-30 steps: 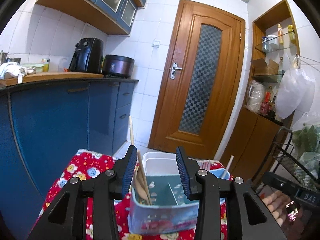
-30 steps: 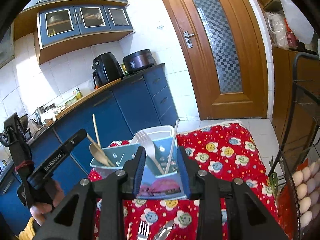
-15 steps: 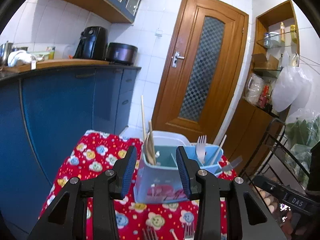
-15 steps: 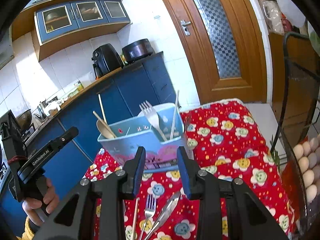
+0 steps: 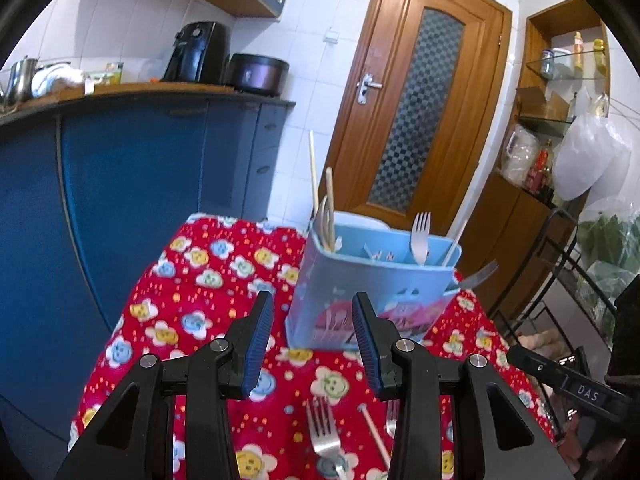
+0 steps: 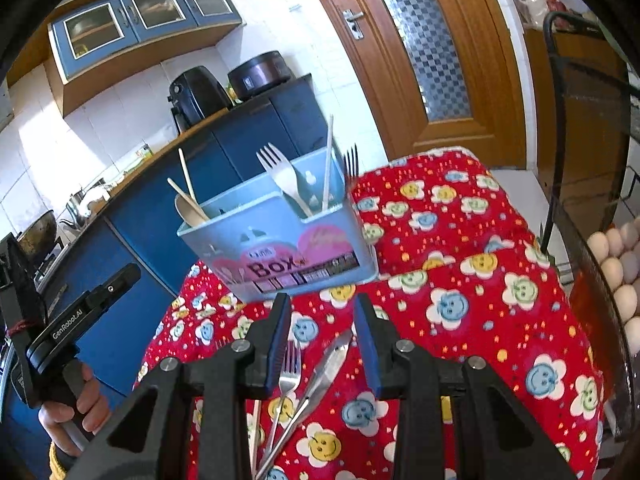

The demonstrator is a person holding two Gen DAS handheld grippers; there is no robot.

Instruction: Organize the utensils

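A light blue utensil box (image 5: 372, 288) (image 6: 280, 248) stands on the red flowered tablecloth (image 5: 192, 280). It holds a wooden spoon (image 6: 191, 210), chopsticks (image 5: 313, 176), a fork (image 6: 282, 172) and a white stick. On the cloth in front of the box lie a metal fork (image 5: 325, 428) (image 6: 289, 376), a knife (image 6: 326, 368) and a thin stick (image 5: 374, 432). My left gripper (image 5: 313, 344) is open and empty, just short of the box. My right gripper (image 6: 322, 344) is open and empty above the fork and knife.
Blue kitchen cabinets (image 5: 120, 184) with a counter run along the left. A wooden door (image 5: 412, 112) is behind the table. A black wire rack (image 6: 580, 152) with eggs (image 6: 618, 264) stands at the right. The left handle shows in the right wrist view (image 6: 80, 320).
Both grippers have pulled back and away from the box and tilted down. The loose fork, knife and stick on the cloth have come into view.
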